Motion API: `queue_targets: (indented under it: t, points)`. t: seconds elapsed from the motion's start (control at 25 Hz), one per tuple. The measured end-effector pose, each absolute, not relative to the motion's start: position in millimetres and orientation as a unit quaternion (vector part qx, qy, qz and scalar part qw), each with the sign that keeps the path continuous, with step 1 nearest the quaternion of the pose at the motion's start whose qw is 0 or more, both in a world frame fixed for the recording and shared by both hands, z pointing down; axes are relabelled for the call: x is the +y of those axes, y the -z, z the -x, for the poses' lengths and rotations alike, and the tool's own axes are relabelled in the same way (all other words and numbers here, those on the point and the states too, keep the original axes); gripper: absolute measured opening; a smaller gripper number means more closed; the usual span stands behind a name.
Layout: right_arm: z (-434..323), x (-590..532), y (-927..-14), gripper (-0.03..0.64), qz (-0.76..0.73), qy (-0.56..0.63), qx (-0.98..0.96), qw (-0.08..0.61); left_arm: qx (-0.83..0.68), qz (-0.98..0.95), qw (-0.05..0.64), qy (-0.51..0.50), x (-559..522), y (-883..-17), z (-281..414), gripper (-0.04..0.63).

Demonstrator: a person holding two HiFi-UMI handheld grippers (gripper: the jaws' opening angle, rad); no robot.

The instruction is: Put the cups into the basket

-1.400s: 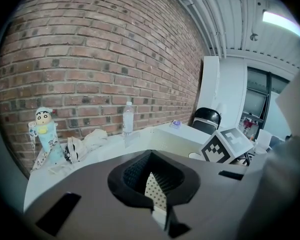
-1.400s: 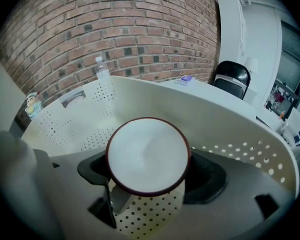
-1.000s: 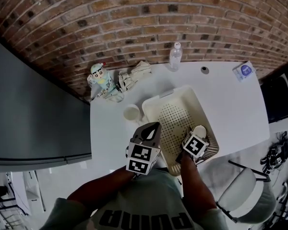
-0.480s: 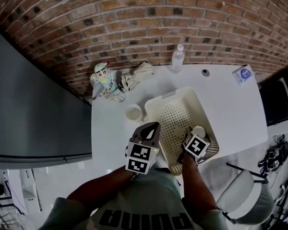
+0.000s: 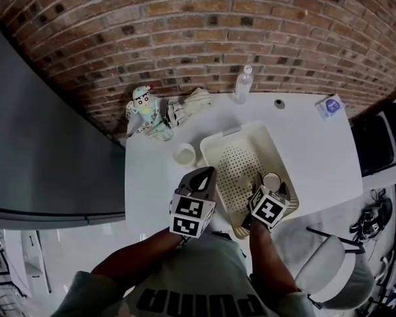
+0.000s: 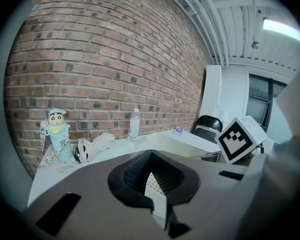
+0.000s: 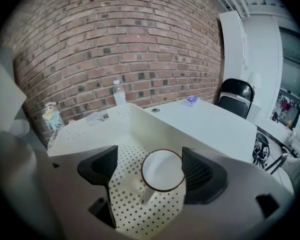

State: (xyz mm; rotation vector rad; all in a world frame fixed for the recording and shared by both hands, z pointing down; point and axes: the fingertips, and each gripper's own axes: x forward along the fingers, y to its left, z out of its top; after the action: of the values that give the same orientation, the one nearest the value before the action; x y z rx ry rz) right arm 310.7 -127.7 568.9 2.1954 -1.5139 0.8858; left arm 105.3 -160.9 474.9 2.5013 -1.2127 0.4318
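A cream perforated basket (image 5: 232, 152) (image 7: 100, 129) lies on the white table (image 5: 317, 150). A white cup with a brown rim (image 5: 272, 181) (image 7: 162, 170) stands inside its near end. My right gripper (image 5: 272, 190) (image 7: 155, 174) is open around that cup, one pad on each side, with a gap on the left side. A second white cup (image 5: 183, 154) stands on the table just left of the basket. My left gripper (image 5: 206, 176) (image 6: 151, 164) hovers at the basket's near left corner, shut and holding nothing.
Along the brick wall stand a clear water bottle (image 5: 243, 84), a cartoon-figure bottle (image 5: 142, 108) and a crumpled bag (image 5: 185, 105). A small blue-and-white box (image 5: 330, 106) lies at the table's far right corner. A grey chair (image 5: 336, 269) stands near the right front edge.
My right gripper has drawn back slightly toward me while the cup stays in the basket. The left gripper has barely moved.
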Motion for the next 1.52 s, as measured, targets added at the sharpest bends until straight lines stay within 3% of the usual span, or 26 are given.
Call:
queue_targets:
  t: [0.8, 0.88, 1.12, 1.28, 1.52]
  points:
    - [-139.4, -149.6, -490.2, 0.378, -0.618, -0.204, -0.739, 0.174, -0.541, -0.812, 0.192, -0.109, -149.5, -473.9, 4.8, 0.006]
    - [-119.0, -148.2, -486.0, 0.326, -0.598, -0.190, -0.757, 0.180, -0.555, -0.802, 0.195, -0.105, -146.3, -474.4, 21.0, 0.006]
    - [-52.2, -138.8, -478.7, 0.059, -0.516, -0.157, -0.818, 0.198, -0.599, -0.769, 0.205, -0.092, -133.9, -475.2, 68.9, 0.006]
    - [-21.1, -132.5, -476.2, 0.018, -0.478, -0.149, -0.841, 0.204, -0.620, -0.752, 0.208, -0.083, -125.8, -473.4, 92.3, 0.006]
    - [2.0, -129.0, -476.7, 0.017, -0.454, -0.146, -0.854, 0.207, -0.633, -0.742, 0.206, -0.084, -114.9, -473.5, 109.7, 0.006]
